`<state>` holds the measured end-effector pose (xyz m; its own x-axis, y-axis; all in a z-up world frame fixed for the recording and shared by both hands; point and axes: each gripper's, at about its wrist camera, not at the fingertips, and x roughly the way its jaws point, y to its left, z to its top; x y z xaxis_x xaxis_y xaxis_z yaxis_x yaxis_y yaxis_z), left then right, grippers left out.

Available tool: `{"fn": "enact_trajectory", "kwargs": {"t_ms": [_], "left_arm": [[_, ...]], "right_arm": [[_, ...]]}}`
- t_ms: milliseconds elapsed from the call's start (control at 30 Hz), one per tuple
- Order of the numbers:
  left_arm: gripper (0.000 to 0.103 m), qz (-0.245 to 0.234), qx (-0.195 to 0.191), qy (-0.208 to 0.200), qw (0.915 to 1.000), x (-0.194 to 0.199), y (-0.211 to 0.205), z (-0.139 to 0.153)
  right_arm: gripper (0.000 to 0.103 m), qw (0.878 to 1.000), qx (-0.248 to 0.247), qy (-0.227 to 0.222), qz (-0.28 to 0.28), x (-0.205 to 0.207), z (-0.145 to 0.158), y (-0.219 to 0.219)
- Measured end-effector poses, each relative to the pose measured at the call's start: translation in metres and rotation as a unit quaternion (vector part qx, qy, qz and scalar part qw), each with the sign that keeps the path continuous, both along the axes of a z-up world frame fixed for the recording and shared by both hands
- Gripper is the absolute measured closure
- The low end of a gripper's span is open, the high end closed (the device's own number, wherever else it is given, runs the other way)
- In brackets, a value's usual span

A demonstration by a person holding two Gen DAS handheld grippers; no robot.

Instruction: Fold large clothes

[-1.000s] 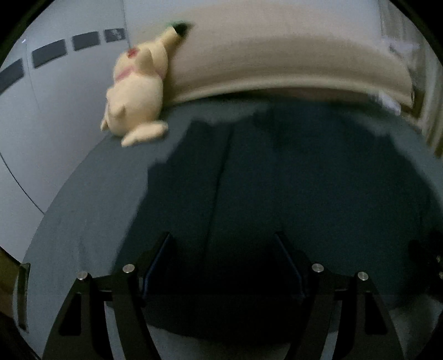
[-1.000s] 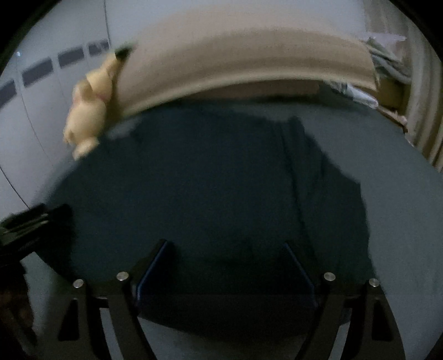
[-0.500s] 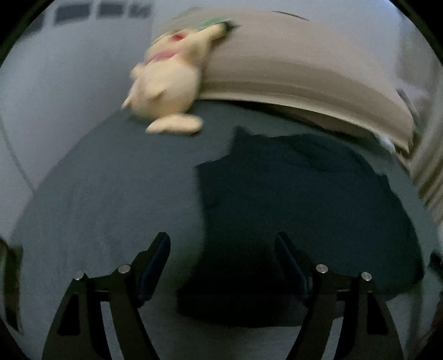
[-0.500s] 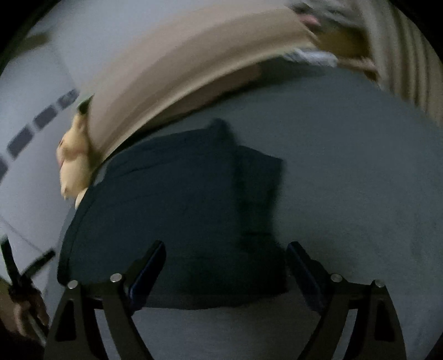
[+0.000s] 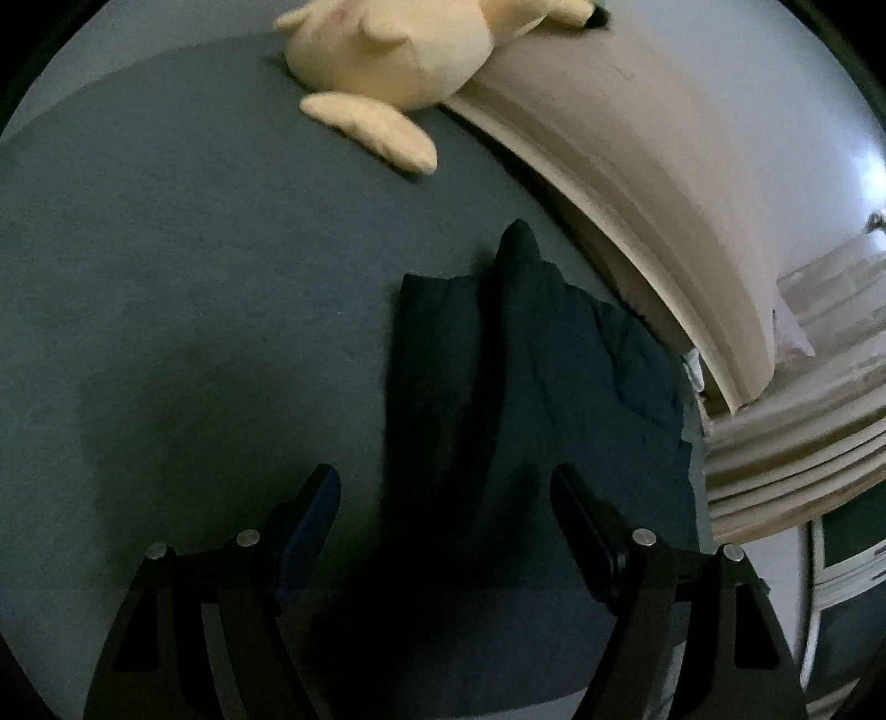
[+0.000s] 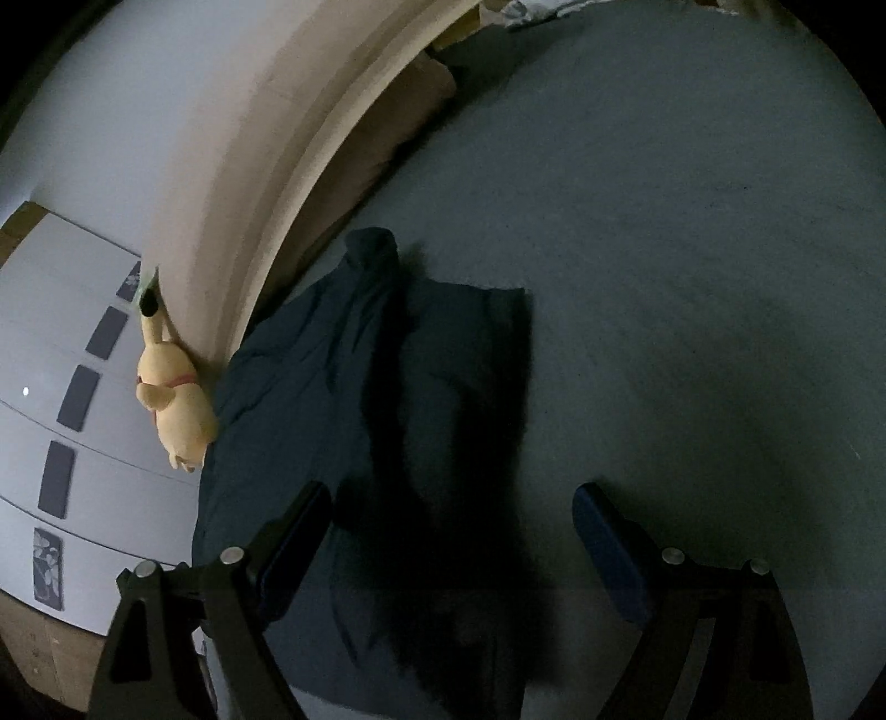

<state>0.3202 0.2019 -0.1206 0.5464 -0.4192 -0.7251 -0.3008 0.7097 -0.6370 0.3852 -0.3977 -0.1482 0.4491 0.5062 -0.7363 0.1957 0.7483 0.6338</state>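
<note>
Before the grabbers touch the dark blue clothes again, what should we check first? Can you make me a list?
1. Left gripper open, nothing in it: ok.
2. Right gripper open, nothing in it: ok.
3. Dark navy fabric garment lying on the grey-blue bed cover, none hanging off an edge: cannot tell, the near end is in shadow.
4. Garment smooth and flat: not ok, wrinkles and a bunched peak show at the far end.
5. Yellow plush toy clear of the garment: ok in the left wrist view; in the right wrist view they look close, touching or not cannot tell.
6. Fold edges lined up: cannot tell, too dark.
</note>
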Motion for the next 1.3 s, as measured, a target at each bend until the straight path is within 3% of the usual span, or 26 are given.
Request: {"fn": "enact_trajectory", "kwargs": {"t_ms": [133,267,433,467,567,633,700,800,967,1133,1300], "left_arm": [[0.024,-0.024,-0.009,0.014,0.9996,0.015,-0.010,-0.010],[0.024,-0.048,-0.014,0.003,0.9987,0.018,-0.021,-0.010],[0.025,-0.067,0.018,0.013,0.9975,0.026,-0.034,-0.015],[0.030,-0.068,0.032,0.014,0.9971,0.024,-0.037,-0.012],[0.051,-0.091,0.080,0.011,0.9926,0.026,-0.051,-0.008],[0.063,-0.102,0.119,0.011,0.9876,0.027,-0.062,0.000],[0.077,-0.104,0.143,0.012,0.9842,0.027,-0.069,0.009],[0.086,-0.110,0.183,-0.002,0.9770,0.026,-0.080,0.034],[0.087,-0.106,0.188,-0.056,0.9749,0.011,-0.082,0.091],[0.087,-0.110,0.203,-0.119,0.9656,-0.031,-0.093,0.158],[0.087,-0.116,0.198,-0.158,0.9603,-0.087,-0.106,0.177]], "right_arm": [[0.012,1.000,0.007,-0.003,0.014,0.007,-0.007,0.004],[0.012,0.998,0.034,-0.008,0.051,0.013,-0.007,0.009],[0.015,0.997,0.023,0.002,0.075,0.025,-0.018,0.020],[0.028,0.997,0.020,-0.001,0.077,0.025,-0.016,0.020],[0.053,0.995,-0.007,0.010,0.098,0.028,-0.015,0.027],[0.065,0.993,-0.025,0.007,0.115,0.029,-0.006,0.031],[0.073,0.991,-0.050,0.000,0.125,0.028,0.008,0.035],[0.080,0.989,-0.068,-0.022,0.131,0.025,0.036,0.039],[0.085,0.982,-0.086,-0.079,0.146,0.013,0.107,0.046],[0.086,0.973,-0.105,-0.137,0.155,-0.021,0.182,0.045],[0.087,0.967,-0.112,-0.168,0.152,-0.083,0.216,0.023]]}}
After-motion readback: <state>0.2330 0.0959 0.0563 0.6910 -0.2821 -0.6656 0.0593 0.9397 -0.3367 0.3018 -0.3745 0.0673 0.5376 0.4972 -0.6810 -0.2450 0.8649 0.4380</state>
